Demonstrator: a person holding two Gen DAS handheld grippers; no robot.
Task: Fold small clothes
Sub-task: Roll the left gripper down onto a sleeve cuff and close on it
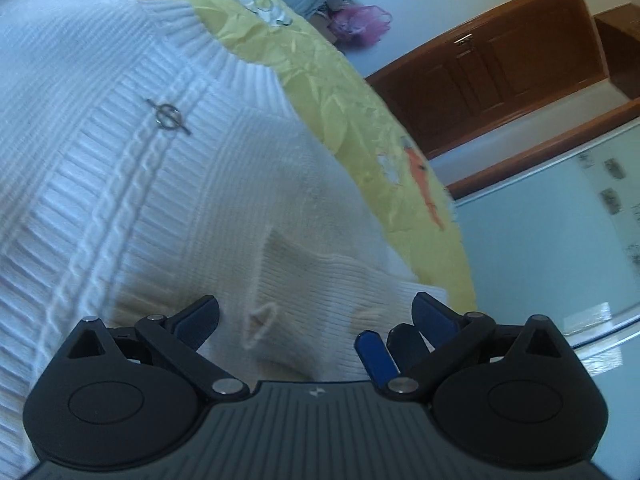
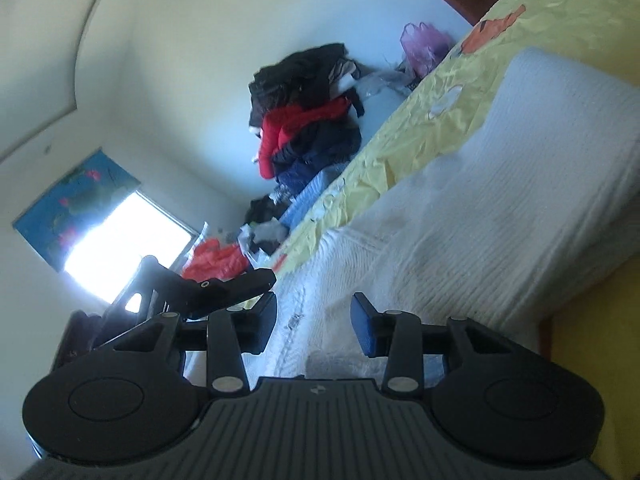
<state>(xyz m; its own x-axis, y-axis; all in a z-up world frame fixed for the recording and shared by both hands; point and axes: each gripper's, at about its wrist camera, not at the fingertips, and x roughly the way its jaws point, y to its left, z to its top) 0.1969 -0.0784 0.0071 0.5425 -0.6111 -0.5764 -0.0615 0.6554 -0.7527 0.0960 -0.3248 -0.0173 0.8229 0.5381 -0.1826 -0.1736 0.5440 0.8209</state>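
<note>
A white ribbed knit sweater with a small metal ring ornament lies on a yellow sheet printed with carrots. My left gripper hovers low over a folded part of the sweater near the bed's edge. Its jaws stand wide open and the pads press on nothing. In the right wrist view the same sweater stretches away as a folded white slab on the yellow sheet. My right gripper is at its near end, open. White knit shows in the gap, but the pads do not pinch it.
A heap of dark and red clothes sits beyond the bed, with a pink bag and orange plastic nearby. A black tool part juts in beside my right gripper's left finger. A wooden cabinet stands past the bed's edge.
</note>
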